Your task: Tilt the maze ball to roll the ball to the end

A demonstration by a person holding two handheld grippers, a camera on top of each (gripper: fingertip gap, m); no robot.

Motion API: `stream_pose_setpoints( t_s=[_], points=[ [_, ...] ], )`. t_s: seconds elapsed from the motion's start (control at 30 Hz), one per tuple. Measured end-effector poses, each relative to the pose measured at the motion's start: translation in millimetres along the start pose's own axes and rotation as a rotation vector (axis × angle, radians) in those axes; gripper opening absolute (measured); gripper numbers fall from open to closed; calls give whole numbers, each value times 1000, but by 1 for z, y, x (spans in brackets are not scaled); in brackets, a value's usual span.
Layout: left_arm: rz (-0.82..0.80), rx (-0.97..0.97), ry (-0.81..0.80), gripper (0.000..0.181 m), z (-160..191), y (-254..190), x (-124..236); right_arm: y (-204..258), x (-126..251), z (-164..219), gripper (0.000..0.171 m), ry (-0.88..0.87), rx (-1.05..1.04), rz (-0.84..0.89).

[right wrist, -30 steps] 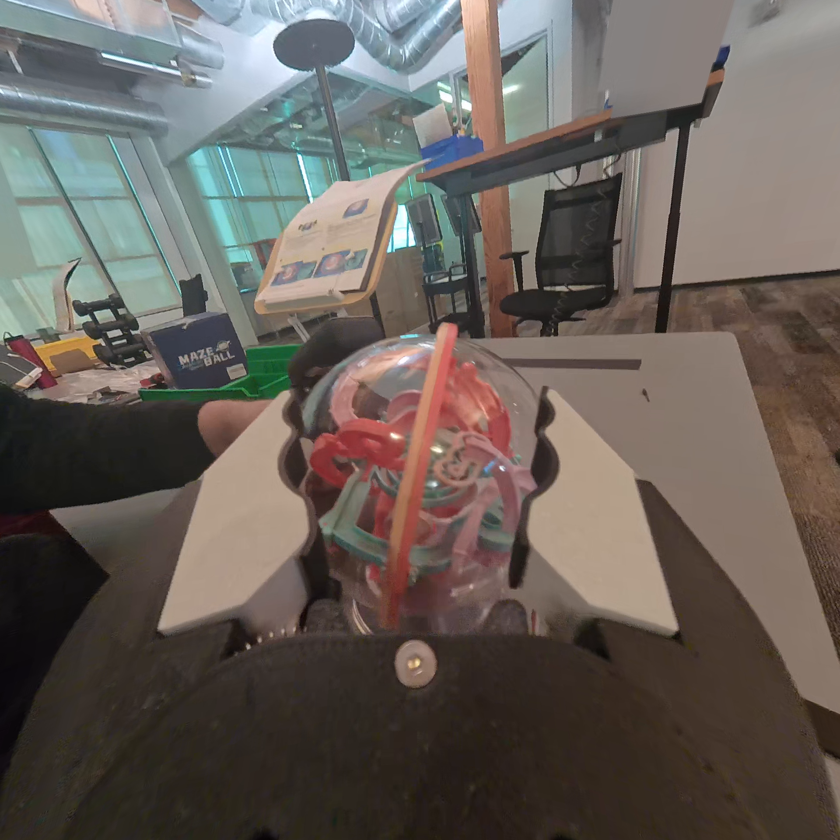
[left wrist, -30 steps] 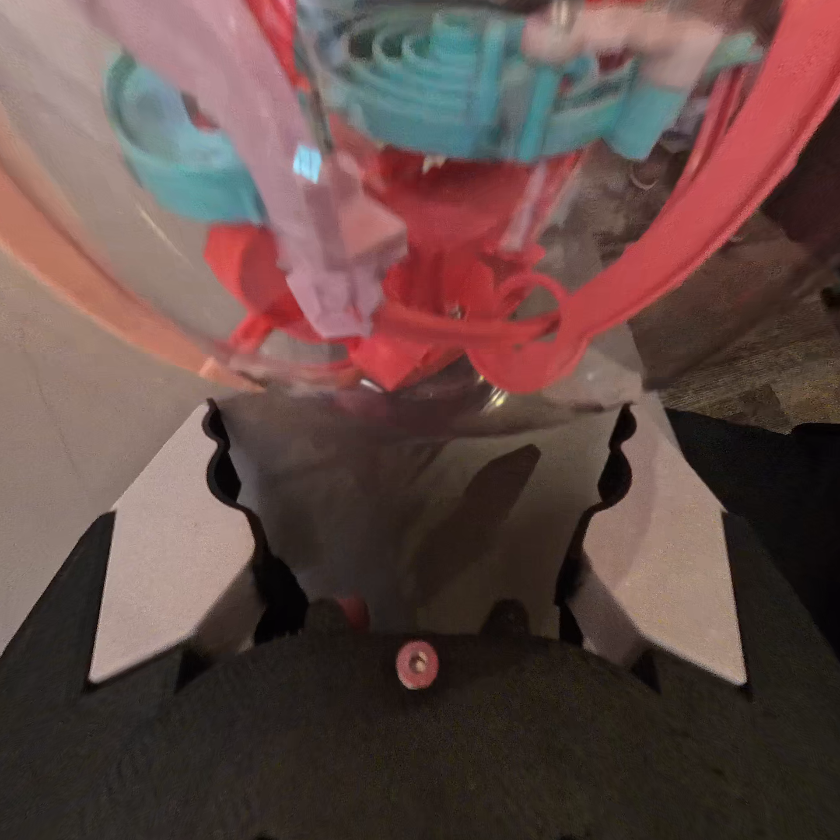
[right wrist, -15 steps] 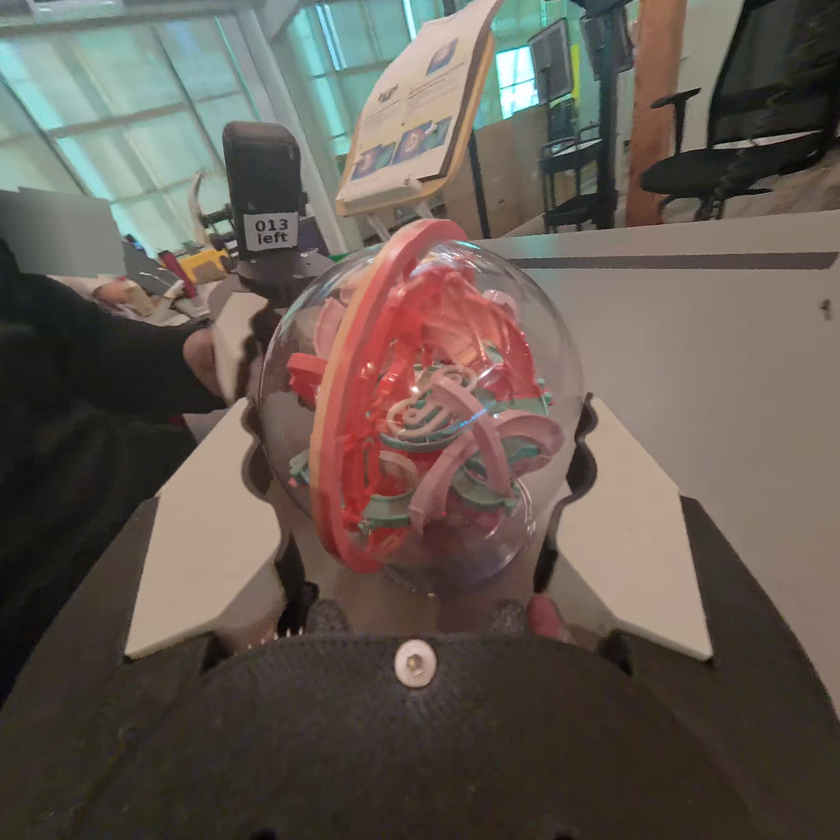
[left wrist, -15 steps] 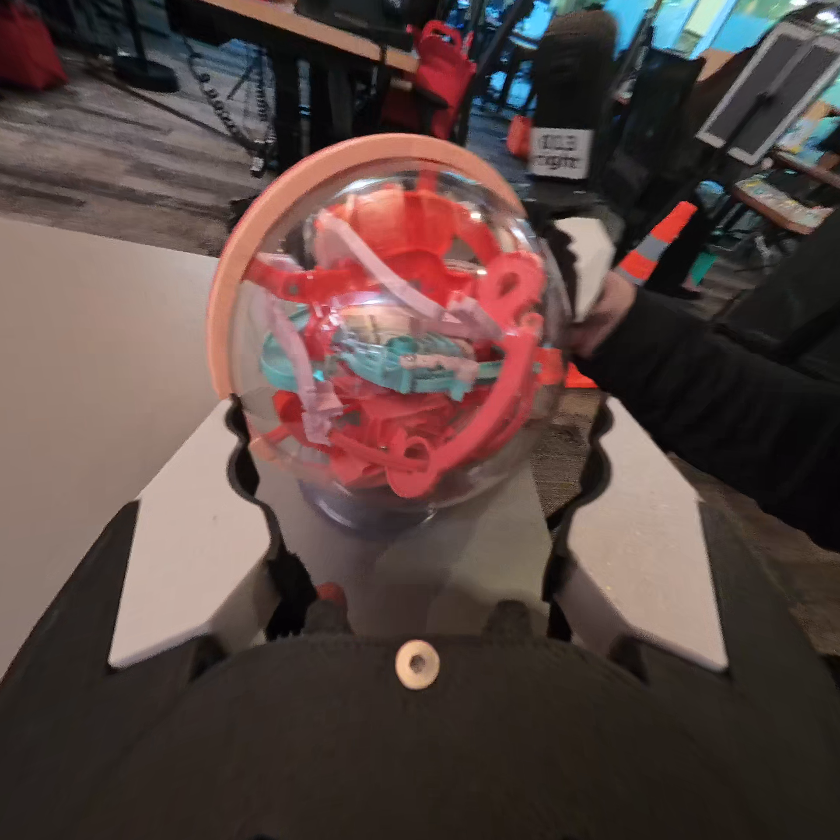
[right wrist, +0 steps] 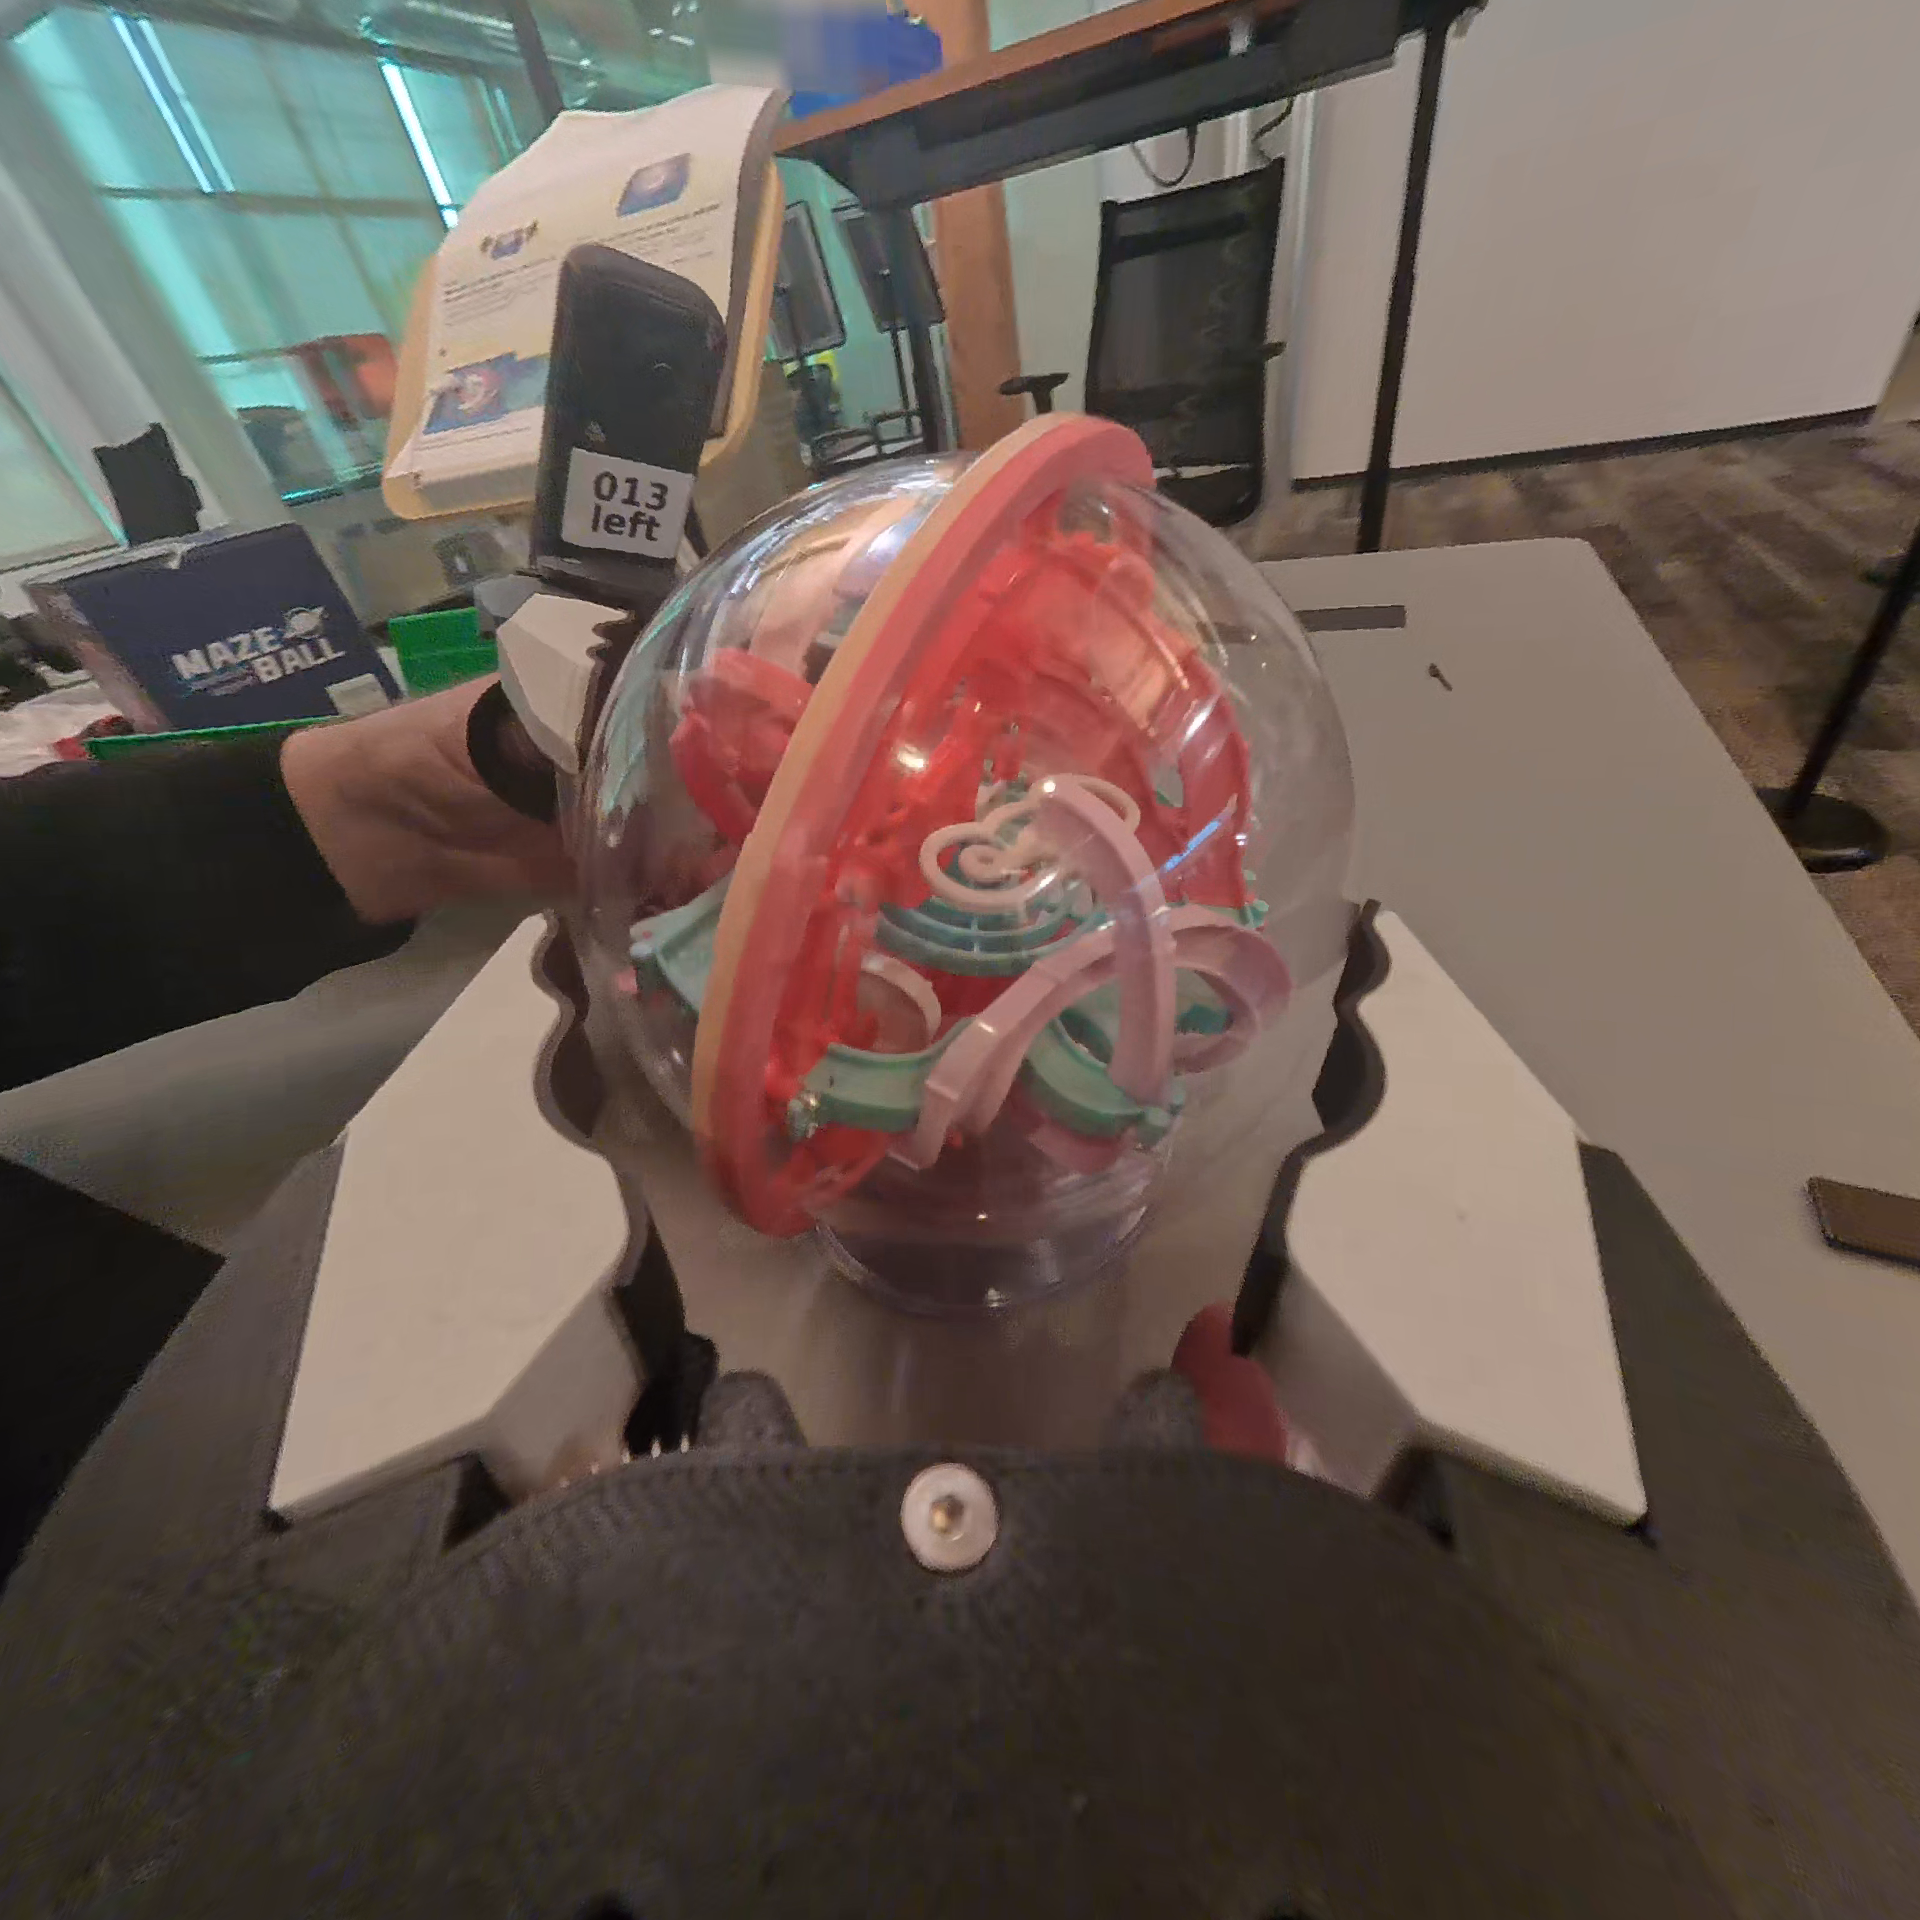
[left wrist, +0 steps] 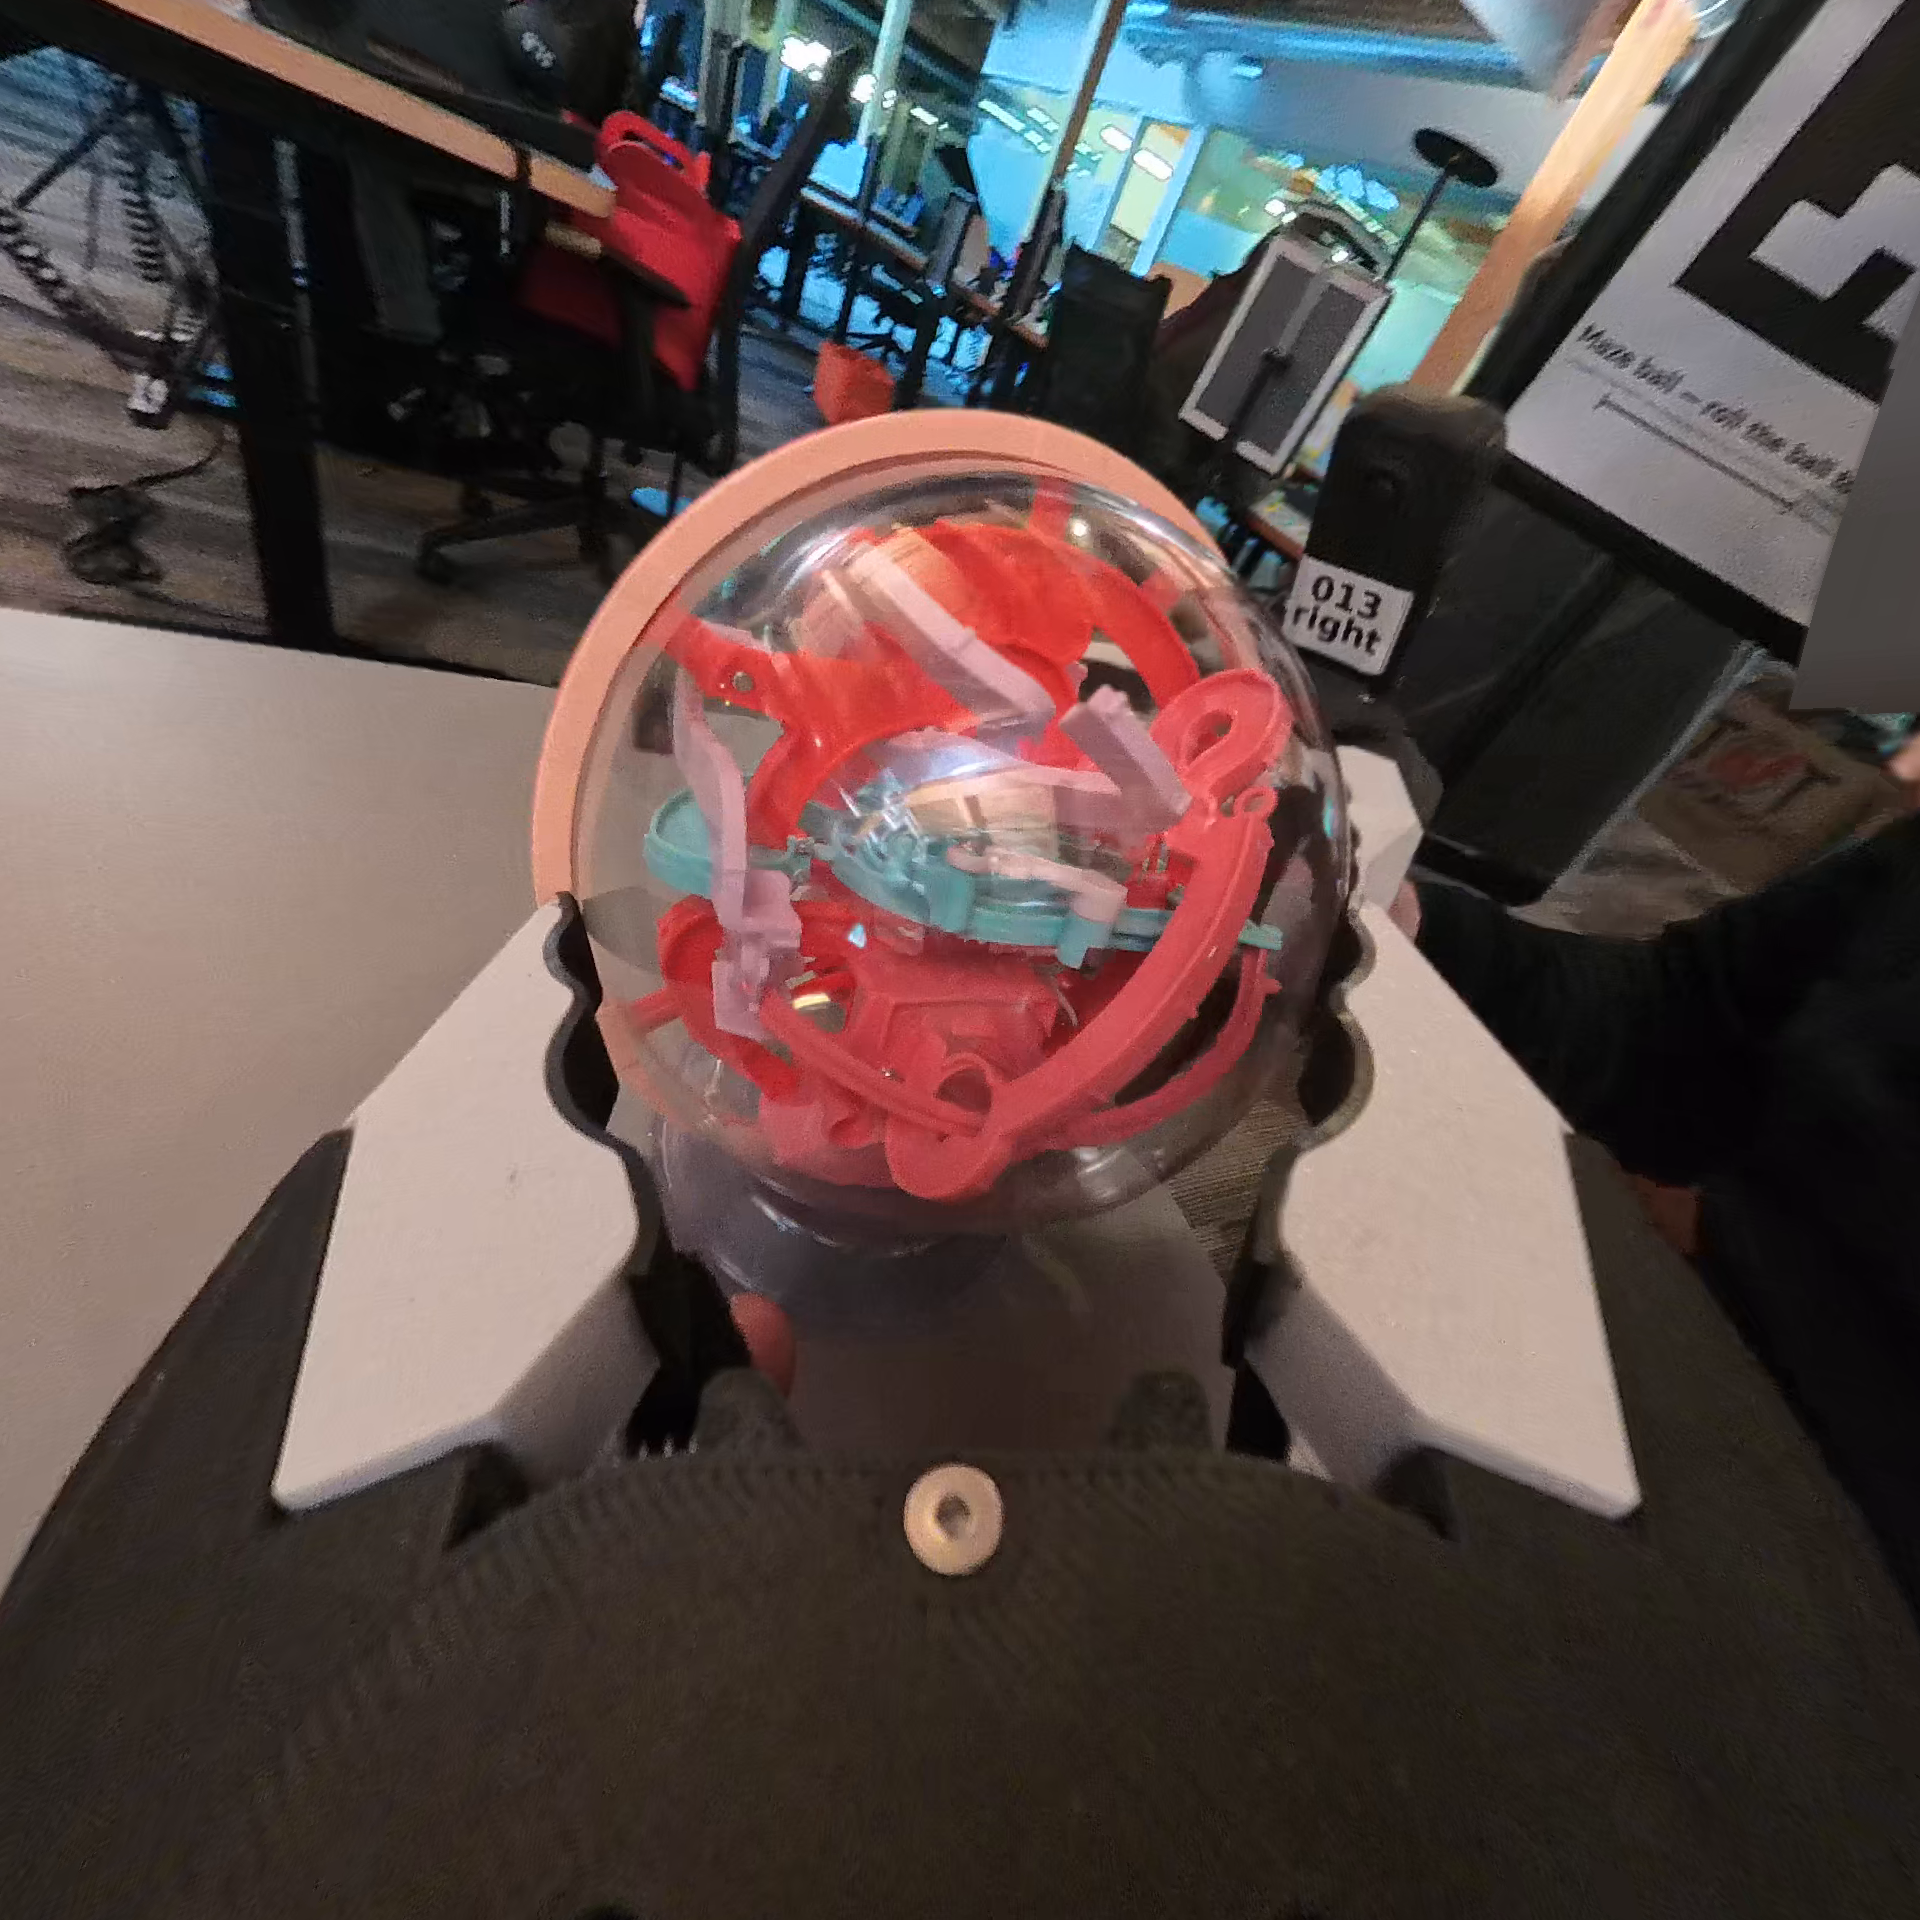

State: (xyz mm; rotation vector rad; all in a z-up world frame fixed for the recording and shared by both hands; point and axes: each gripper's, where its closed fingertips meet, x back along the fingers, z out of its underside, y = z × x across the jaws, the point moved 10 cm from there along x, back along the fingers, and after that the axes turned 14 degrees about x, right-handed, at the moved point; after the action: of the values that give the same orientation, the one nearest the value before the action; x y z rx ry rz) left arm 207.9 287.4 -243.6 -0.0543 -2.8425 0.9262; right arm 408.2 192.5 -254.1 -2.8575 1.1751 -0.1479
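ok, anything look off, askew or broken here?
Nothing looks damaged. The maze ball sits between the fingers of both the left claw and the right claw, its shell intact. Its pink equator ring runs steeply tilted, which fits the tilting task. I can't make out the small inner ball.

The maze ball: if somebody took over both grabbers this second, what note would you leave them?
Left gripper: jaws spread around the maze ball; contact is unclear.
Right gripper: the same from the opposite side, jaws wide around the sphere.
The ball sits on its clear base over the grey table, its pink equator ring tilted. A dark flat object lies at the table's right edge.
Done: both grippers in place. The small rolling ball cannot be made out.
Left: find it, then tilt it along the track to the end.
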Motion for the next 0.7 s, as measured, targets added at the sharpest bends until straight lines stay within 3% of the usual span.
stream_pose_setpoints(
  t_s=[0.3,0.7],
  points=[
    [190,60,-80,124,12,20,10,23,16,0,126,-14,60,106],
    [196,72,-130,86,7,31,30,38,40,4,104,-26,69,108]
  ],
)
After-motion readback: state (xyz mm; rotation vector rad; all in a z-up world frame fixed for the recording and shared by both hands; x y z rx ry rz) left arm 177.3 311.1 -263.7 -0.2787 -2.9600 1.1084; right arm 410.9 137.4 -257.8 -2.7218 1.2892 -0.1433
